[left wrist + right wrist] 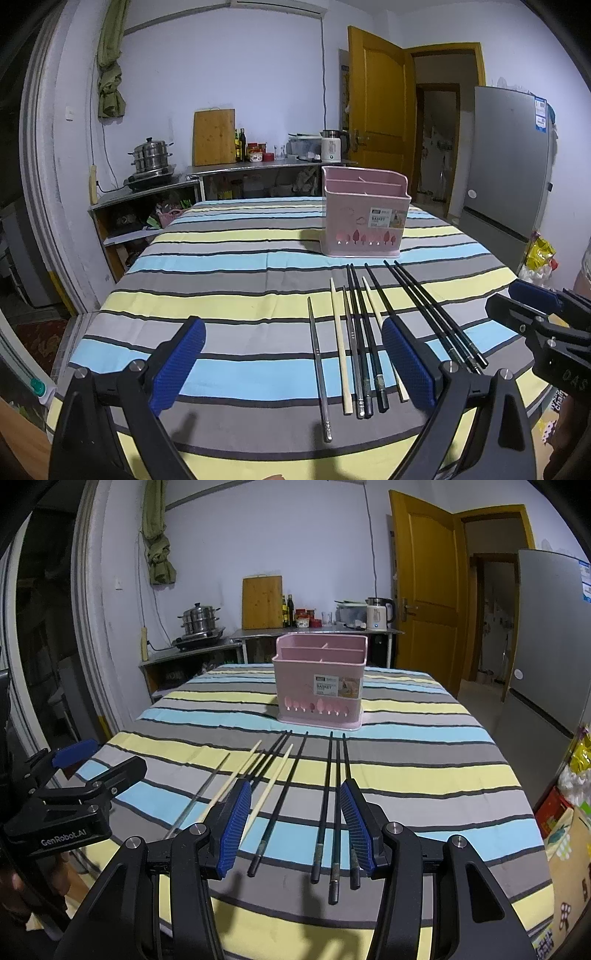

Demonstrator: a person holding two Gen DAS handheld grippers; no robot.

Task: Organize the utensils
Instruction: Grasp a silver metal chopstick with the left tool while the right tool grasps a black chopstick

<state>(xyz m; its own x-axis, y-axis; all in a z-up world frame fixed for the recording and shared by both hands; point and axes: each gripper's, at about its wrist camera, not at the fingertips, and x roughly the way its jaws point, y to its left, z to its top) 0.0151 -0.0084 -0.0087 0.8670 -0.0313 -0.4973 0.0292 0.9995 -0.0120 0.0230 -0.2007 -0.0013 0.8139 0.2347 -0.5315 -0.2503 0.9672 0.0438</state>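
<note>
Pink plastic utensil basket stands empty on the striped bench, chopsticks lying in a loose row just before it, while the left gripper and right gripper hover with jaws spread wide, holding nothing.

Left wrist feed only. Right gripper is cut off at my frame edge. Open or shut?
Observer: Open. The right gripper hovers over the near ends of the black chopsticks and grips nothing.
Operator: How many sit between its fingers?
Observer: In the right wrist view, four dark sticks and one pale chopstick show between them. Three of the dark ones are bunched by its right finger.
</note>
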